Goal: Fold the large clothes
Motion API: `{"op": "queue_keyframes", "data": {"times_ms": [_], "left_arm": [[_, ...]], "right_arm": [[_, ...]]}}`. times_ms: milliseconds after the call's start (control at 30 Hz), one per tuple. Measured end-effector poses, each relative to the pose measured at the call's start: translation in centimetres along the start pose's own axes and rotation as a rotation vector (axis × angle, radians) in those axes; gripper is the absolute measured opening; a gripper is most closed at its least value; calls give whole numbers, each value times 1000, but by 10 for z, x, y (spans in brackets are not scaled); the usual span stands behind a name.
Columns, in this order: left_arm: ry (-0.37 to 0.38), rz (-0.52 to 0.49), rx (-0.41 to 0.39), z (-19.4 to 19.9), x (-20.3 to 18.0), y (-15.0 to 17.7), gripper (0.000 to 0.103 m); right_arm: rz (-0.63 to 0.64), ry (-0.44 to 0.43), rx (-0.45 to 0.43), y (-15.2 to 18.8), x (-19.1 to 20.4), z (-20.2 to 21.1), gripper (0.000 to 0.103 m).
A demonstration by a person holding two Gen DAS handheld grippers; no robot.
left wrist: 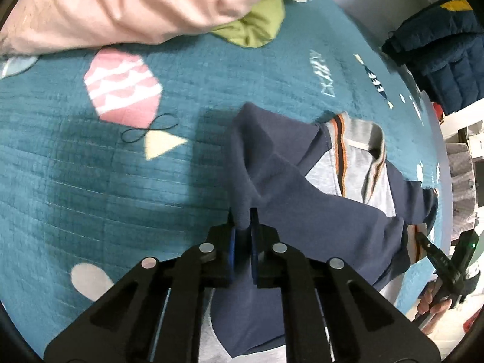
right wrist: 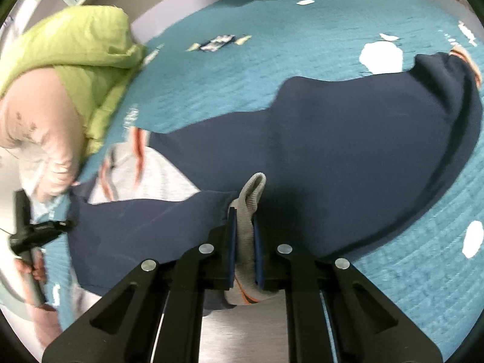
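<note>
A teal quilt (left wrist: 90, 181) covers the bed, and on it lies the one garment being folded, a navy top (right wrist: 332, 157) with a grey panel and orange-striped trim, spread across the middle of the quilt and partly lifted at the near edge. Beyond it, at the far side, sit a pink garment (left wrist: 121, 9) and a green one (right wrist: 75, 48), with a dark blue padded jacket (left wrist: 438, 60) off the bed's edge: four pieces of clothing in all, only one in hand. There are two grippers, both closed on cloth. The left gripper (left wrist: 243, 230) pinches a raised fold of navy fabric between its fingers; the right gripper (right wrist: 245, 230) clamps the grey ribbed hem (right wrist: 252, 193) of the same top. The step looks like carrying one edge over the body to make a fold. To do it well, both grippers should probably rise together, keep the held edge taut between them so no slack bunches, travel level across the top, and lower it so edges align before letting go. A thin black loop (left wrist: 148, 128) lies on the quilt, one only.
</note>
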State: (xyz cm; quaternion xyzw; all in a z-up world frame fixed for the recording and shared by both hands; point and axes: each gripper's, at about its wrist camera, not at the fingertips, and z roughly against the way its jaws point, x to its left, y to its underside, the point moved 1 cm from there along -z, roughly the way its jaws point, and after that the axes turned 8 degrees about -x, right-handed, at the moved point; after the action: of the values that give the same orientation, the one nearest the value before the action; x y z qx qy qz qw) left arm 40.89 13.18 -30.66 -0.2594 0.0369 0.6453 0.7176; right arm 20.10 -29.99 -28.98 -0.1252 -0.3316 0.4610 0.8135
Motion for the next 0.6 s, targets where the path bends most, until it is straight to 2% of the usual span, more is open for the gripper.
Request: {"op": "queue_keyframes", "data": {"times_ms": [100,200,367,433,500,567,600], "left_arm": [[16,31,19,-6,14,-2,5],[16,3,24,-8,13,-3,5],[88,22,7,2,27,-5,5],[83,57,43,-13,37,-5,5],[86,69,59,-24,42,-3,9],[73,79,43,-17,41,-2,11],[13,50,32,-9,36,-2,15]], "right_arm": [[-23,-79,3,-3,9,1,9],[-21,-94,-5,-4,18,0,9],[-37,-108,3,-2,11,-5,9],[-39,-56,17,0,0,-14,9],[-17,52,58,7,-15,-32,10],[-9,41,66,11,-21,-36,11],[-9,59,70,11,-21,-31,14]]}}
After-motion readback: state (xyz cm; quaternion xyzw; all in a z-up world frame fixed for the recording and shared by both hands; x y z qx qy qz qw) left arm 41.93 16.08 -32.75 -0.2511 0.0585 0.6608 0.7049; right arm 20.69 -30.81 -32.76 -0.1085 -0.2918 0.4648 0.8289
